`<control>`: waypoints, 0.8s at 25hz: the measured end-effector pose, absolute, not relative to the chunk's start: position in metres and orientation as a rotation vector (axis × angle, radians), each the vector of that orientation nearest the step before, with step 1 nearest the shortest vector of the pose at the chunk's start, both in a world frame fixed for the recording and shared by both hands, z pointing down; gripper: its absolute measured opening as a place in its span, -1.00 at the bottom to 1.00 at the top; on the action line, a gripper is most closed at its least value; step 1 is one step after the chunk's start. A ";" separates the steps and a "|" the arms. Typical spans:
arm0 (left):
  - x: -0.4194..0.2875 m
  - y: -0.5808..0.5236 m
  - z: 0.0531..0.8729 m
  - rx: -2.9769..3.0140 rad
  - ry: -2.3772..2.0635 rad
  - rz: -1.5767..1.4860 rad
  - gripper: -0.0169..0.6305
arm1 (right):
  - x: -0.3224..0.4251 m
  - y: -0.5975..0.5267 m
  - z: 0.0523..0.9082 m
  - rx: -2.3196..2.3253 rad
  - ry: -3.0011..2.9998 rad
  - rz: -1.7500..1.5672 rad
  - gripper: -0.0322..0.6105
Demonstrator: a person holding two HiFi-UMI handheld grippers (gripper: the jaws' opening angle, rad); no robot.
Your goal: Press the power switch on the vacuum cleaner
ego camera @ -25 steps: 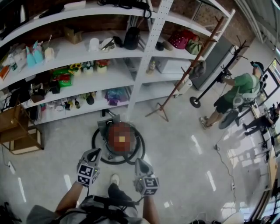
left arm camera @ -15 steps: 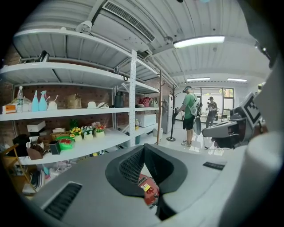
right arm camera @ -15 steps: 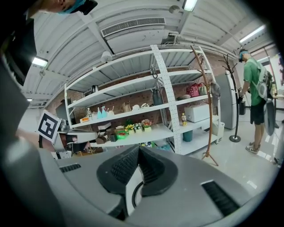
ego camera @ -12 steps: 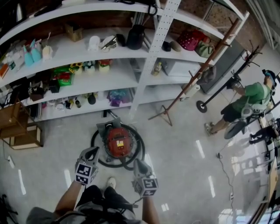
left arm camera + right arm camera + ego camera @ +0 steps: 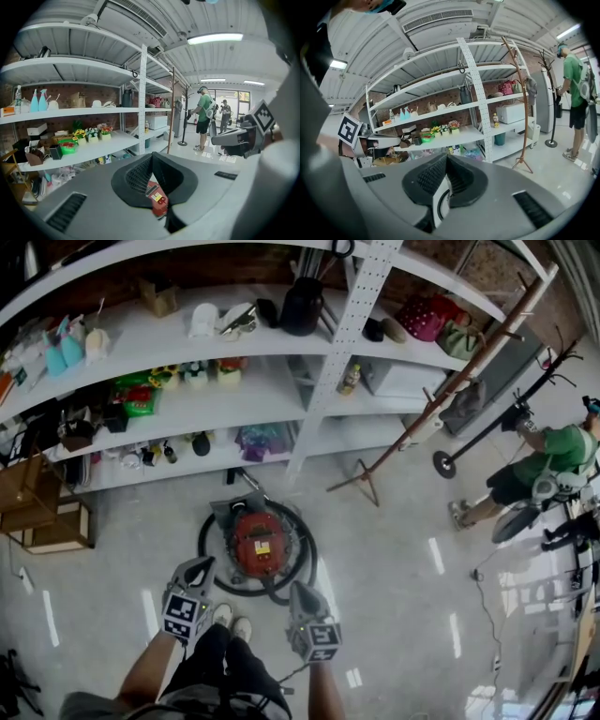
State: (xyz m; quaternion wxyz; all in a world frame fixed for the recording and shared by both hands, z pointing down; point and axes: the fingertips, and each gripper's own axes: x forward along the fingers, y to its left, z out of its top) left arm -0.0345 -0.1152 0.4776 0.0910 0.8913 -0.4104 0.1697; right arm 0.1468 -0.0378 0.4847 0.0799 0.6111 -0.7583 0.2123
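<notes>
Seen from above, the person's forearms reach forward, one gripper in each hand. The left gripper (image 5: 200, 568) has its jaws closed tip to tip and grips nothing. In its own view a slice of the red vacuum shows through the gap lower down, behind the touching tips. The right gripper (image 5: 300, 588) is closed and empty in the same way, with pale floor and a curve of black hose showing through its gap. Both point forward and touch nothing.

Just beyond the tips, the vacuum cleaner (image 5: 261, 542) sits on the glossy pale floor (image 5: 394, 577). Its long axis runs away from the person, leaning slightly left, with the grey end toward the shelves. The black hose (image 5: 302, 559) lies coiled around it. The power switch cannot be made out.

Behind stands a white shelving unit (image 5: 281, 395) crowded with small items. To the right a wooden coat stand (image 5: 441, 390) leans, and far right stands a person in a green shirt (image 5: 553, 454).
</notes>
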 end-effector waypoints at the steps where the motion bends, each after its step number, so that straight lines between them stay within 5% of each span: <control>1: -0.036 -0.118 0.481 2.650 -1.217 0.507 -0.92 | 0.145 -0.041 0.487 1.824 -2.267 0.636 -0.87; 20: -0.044 -0.149 0.538 2.622 -1.152 0.528 -0.92 | 0.128 -0.071 0.548 1.778 -2.216 0.645 -0.87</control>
